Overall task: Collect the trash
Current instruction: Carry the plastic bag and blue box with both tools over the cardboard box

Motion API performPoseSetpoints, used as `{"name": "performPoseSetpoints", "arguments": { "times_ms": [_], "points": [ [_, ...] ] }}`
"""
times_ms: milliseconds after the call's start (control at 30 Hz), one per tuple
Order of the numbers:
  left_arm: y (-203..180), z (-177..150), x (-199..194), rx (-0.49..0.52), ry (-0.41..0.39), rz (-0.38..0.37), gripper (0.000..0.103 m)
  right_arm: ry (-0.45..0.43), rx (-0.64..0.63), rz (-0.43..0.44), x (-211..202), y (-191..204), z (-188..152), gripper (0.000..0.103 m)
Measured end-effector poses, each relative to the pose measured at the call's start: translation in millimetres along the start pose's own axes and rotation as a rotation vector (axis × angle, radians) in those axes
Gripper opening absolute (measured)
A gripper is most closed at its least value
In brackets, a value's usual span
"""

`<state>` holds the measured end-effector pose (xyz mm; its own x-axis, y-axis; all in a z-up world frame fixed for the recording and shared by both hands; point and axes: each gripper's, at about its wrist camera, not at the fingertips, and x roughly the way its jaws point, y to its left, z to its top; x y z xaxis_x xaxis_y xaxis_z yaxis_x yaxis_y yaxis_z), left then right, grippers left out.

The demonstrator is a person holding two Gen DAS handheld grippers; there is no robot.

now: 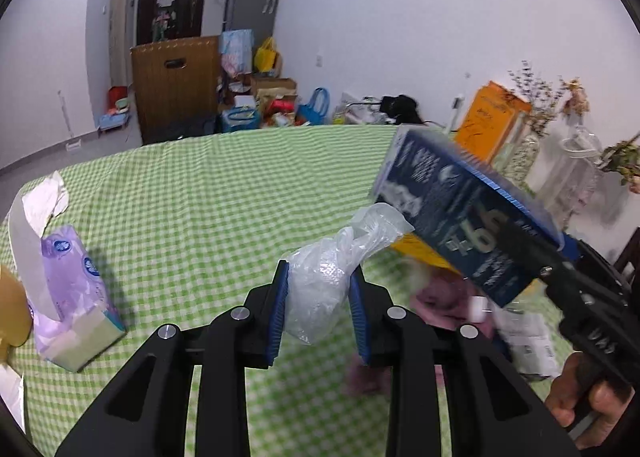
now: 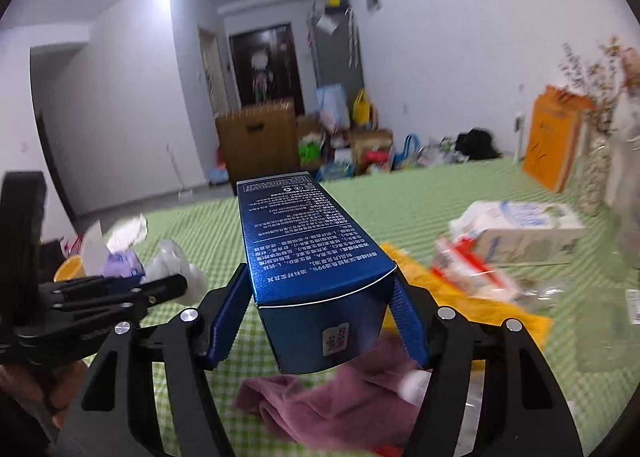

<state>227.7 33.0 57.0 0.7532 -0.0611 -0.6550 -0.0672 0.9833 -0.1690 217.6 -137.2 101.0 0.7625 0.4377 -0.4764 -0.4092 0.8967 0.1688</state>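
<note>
We see a desk (image 1: 208,185) covered with a green-and-white checked cloth. On its left lies a purple tissue pack (image 1: 74,289) with a white sheet sticking up. Nearer us lie a mauve cloth (image 2: 344,405) and a yellow cloth (image 2: 460,297), with a white carton (image 2: 524,233) and red-and-white wrappers (image 2: 472,273) to the right. An orange paper bag (image 2: 556,137) stands at the far right edge.

Long dark-blue printed cardboard box (image 2: 304,253), clamped between right gripper (image 2: 316,313) fingers (image 2: 228,317), above green-checked desk (image 2: 500,185); crumpled mauve cloth (image 2: 344,405) beneath.
</note>
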Motion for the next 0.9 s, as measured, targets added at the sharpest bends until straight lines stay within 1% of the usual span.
{"name": "performPoseSetpoints", "arguments": {
  "times_ms": [33,100,200,267,367,400,533,600,633,700,800,833,900],
  "points": [
    [-9.8,0.4,-5.0,0.014,-0.007,-0.015,0.027,-0.028,0.01,-0.016,-19.1,-7.9,0.3,0.065],
    [-33.3,-0.2,-13.8,0.05,-0.023,-0.04,0.026,-0.055,0.022,-0.034,-41.6,-19.5,-0.3,0.065],
    [-64.8,-3.6,-22.3,0.094,-0.03,-0.087,0.027,-0.101,0.047,-0.093,-88.8,-45.4,-7.3,0.065],
    [-92.9,-8.5,-28.3,0.128,-0.035,-0.131,0.027,-0.116,0.064,-0.134,-114.3,-62.5,-12.5,0.065],
    [-132.6,-19.9,-34.6,0.169,-0.028,-0.194,0.027,-0.135,0.09,-0.221,-161.6,-94.5,-29.0,0.065],
    [-143.8,-24.1,-36.9,0.182,-0.025,-0.212,0.026,-0.139,0.097,-0.239,-169.8,-100.3,-32.1,0.065],
    [-207.6,-49.1,-48.6,0.278,-0.008,-0.3,0.027,-0.155,0.157,-0.357,-230.3,-144.6,-63.9,0.065],
    [-232.7,-64.6,-53.1,0.319,0.004,-0.341,0.027,-0.156,0.19,-0.406,-255.9,-164.3,-80.9,0.065],
    [-248.3,-72.9,-55.0,0.344,0.014,-0.366,0.027,-0.157,0.222,-0.448,-274.1,-179.0,-94.8,0.065],
    [-274.7,-87.2,-55.6,0.381,0.034,-0.401,0.027,-0.147,0.259,-0.494,-294.0,-196.0,-112.3,0.065],
    [-317.6,-112.5,-57.8,0.438,0.072,-0.467,0.027,-0.112,0.31,-0.574,-327.9,-225.6,-141.6,0.065],
    [-329.4,-120.1,-60.5,0.451,0.081,-0.484,0.027,-0.087,0.324,-0.604,-340.9,-234.4,-156.1,0.065],
    [-352.7,-136.3,-62.4,0.485,0.105,-0.521,0.027,-0.049,0.333,-0.637,-353.3,-241.8,-175.1,0.065]
  ]
}}
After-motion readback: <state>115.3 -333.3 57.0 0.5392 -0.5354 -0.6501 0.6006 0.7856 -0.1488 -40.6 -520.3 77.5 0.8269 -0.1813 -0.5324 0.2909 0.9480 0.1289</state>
